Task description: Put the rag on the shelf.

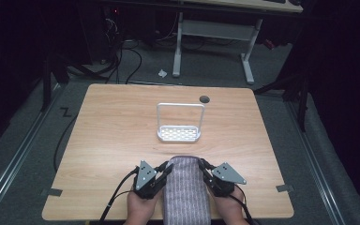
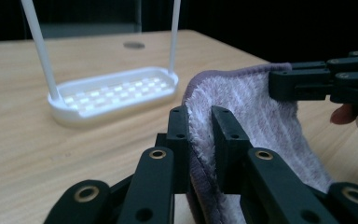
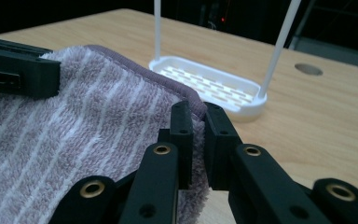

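A purple striped towel (image 1: 186,190) lies at the table's near edge and hangs over it toward the person. My left gripper (image 1: 168,168) is shut on the towel's far left corner (image 2: 200,126). My right gripper (image 1: 202,165) is shut on the far right corner (image 3: 196,116). The far hem is held a little off the table between them. A white towel rack (image 1: 179,123), a slotted base with a thin upright hoop, stands just beyond the towel at the table's middle. The rack's base (image 2: 112,93) lies ahead of the left jaws, and the same base (image 3: 214,86) ahead of the right jaws.
The wooden table (image 1: 108,136) has a round cable hole (image 1: 204,99) near its far edge, behind the rack. Strips of tape (image 1: 51,191) mark the near corners. Cables trail from both grippers over the near edge. A white desk frame (image 1: 215,33) stands on the floor beyond.
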`<state>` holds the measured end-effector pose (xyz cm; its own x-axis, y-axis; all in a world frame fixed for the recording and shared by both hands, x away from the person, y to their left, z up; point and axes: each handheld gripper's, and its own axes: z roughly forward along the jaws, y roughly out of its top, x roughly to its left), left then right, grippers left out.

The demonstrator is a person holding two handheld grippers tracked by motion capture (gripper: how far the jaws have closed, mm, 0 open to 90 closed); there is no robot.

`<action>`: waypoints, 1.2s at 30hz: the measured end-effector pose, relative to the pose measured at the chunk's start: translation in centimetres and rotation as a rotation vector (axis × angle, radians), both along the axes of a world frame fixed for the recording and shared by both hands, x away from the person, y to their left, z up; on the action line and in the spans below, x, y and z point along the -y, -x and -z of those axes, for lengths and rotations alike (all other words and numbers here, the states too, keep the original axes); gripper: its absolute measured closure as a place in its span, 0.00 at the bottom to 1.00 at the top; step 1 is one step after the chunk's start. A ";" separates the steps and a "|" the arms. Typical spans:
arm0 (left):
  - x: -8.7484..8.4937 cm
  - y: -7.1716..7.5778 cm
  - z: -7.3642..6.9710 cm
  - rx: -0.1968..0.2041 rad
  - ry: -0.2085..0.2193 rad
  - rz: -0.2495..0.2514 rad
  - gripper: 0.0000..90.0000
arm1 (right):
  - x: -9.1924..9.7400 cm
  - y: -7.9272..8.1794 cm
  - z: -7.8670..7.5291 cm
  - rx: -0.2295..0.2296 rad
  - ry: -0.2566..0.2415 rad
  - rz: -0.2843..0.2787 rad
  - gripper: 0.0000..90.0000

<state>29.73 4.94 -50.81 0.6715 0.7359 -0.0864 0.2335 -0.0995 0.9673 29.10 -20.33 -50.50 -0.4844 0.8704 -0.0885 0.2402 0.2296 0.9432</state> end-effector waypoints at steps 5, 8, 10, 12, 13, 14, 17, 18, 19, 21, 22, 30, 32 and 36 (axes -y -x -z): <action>-0.4 0.4 -1.4 0.037 0.022 -0.001 0.87 | -0.4 0.8 -1.7 0.071 -0.014 -0.006 0.93; -0.8 0.4 -2.4 0.043 0.042 0.005 0.87 | -0.4 1.1 -2.6 0.108 -0.017 -0.009 0.93; -1.0 0.4 -3.1 0.053 0.052 0.007 0.87 | -0.3 1.3 -3.1 0.129 -0.017 -0.014 0.93; -1.0 0.4 -3.6 0.068 0.054 0.008 0.88 | -0.4 1.3 -3.7 0.142 -0.027 -0.018 0.93; -1.0 0.3 -3.9 0.080 0.048 0.007 0.88 | -0.4 1.3 -4.0 0.151 -0.031 -0.017 0.93; -1.0 0.3 -3.9 0.080 0.048 0.007 0.88 | -0.4 1.3 -4.0 0.151 -0.031 -0.017 0.93; -1.0 -0.1 -4.8 0.094 0.052 0.007 0.88 | -0.4 1.0 -5.3 0.181 -0.036 -0.020 0.93; -0.9 -0.1 -5.1 0.102 0.053 0.007 0.88 | -0.4 1.0 -5.6 0.183 -0.044 -0.019 0.93; -0.9 -0.2 -5.4 0.111 0.053 0.007 0.88 | -0.4 0.9 -5.9 0.191 -0.046 -0.020 0.93; -0.8 -0.4 -6.1 0.125 0.046 0.014 0.88 | -0.5 0.8 -6.7 0.212 -0.043 -0.022 0.93; -0.8 -0.5 -6.4 0.133 0.047 0.014 0.88 | -0.5 0.8 -7.2 0.221 -0.046 -0.020 0.93; -0.8 -1.5 -9.4 0.195 0.074 -0.002 0.88 | -0.7 0.1 -10.5 0.271 -0.081 -0.031 0.93; -0.9 -1.7 -10.1 0.213 0.082 -0.004 0.88 | -0.8 -0.1 -11.2 0.286 -0.081 -0.033 0.93; -0.9 -2.3 -11.8 0.244 0.083 -0.005 0.88 | -1.0 -0.6 -12.6 0.316 -0.074 -0.031 0.93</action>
<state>32.00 5.83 -39.02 0.6766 0.7361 0.0178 -0.0079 -0.0169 0.9998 29.66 -19.31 -37.90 -0.4693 0.8653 -0.1759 -0.0733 0.1604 0.9843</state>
